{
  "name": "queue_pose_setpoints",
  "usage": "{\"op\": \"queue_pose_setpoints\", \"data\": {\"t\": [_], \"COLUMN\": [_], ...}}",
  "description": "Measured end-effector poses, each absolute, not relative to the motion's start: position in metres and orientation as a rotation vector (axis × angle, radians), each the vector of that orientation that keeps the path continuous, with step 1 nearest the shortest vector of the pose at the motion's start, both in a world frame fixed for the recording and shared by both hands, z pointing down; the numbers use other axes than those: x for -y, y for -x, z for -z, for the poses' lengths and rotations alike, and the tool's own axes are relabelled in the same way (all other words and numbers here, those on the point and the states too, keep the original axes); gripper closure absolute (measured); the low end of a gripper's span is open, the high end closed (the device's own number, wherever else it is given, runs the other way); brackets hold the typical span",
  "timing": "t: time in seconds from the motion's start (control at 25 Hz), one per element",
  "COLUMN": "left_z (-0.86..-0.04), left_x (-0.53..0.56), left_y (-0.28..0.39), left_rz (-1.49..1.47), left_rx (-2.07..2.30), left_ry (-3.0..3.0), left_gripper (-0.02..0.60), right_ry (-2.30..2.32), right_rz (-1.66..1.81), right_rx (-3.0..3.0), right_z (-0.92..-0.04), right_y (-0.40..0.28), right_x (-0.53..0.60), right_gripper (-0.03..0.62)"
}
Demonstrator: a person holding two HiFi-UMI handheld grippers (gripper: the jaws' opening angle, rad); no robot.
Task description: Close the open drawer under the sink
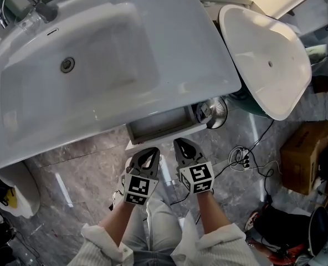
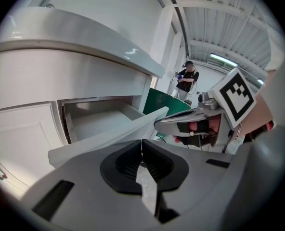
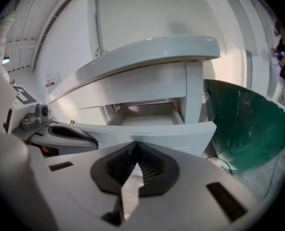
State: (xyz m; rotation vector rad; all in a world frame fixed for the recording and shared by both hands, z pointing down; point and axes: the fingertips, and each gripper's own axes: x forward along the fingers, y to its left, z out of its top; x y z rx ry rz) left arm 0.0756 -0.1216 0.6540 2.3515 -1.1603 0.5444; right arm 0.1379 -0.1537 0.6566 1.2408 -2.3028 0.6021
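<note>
The white drawer (image 1: 163, 124) stands pulled out from under the wide white sink (image 1: 97, 54). Its inside shows bare. Both grippers hang just in front of the drawer's front panel, side by side. My left gripper (image 1: 147, 151) is shut with nothing in it, its tips close to the panel (image 2: 109, 133). My right gripper (image 1: 182, 143) is shut too and holds nothing; the panel (image 3: 181, 131) fills the view just beyond its tips. In each gripper view the other gripper shows alongside. I cannot tell whether either gripper touches the panel.
A second white basin (image 1: 269, 60) with a green underside (image 3: 243, 129) leans at the right of the cabinet. A shiny metal bowl (image 1: 215, 111) sits by the drawer's right corner. Cables (image 1: 244, 159) and a cardboard box (image 1: 305, 154) lie on the marble floor. A person (image 2: 187, 78) stands far off.
</note>
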Motion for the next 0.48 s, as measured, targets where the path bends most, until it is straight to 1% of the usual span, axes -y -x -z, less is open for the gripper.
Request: {"op": "queue_pose_setpoints", "data": {"t": [0.48], "left_z": [-0.652], "left_x": [0.133], "left_y": [-0.072], "left_rz": [-0.538], "left_rx": [1.172], "left_ry": [-2.361], "left_gripper": [0.566], "right_ry": [-1.288], "right_rz": [-0.588], "right_rx": [2.304], "right_z": [-0.653], "right_y": [-0.132], "right_x": [0.162], "right_gripper": [0.584]}}
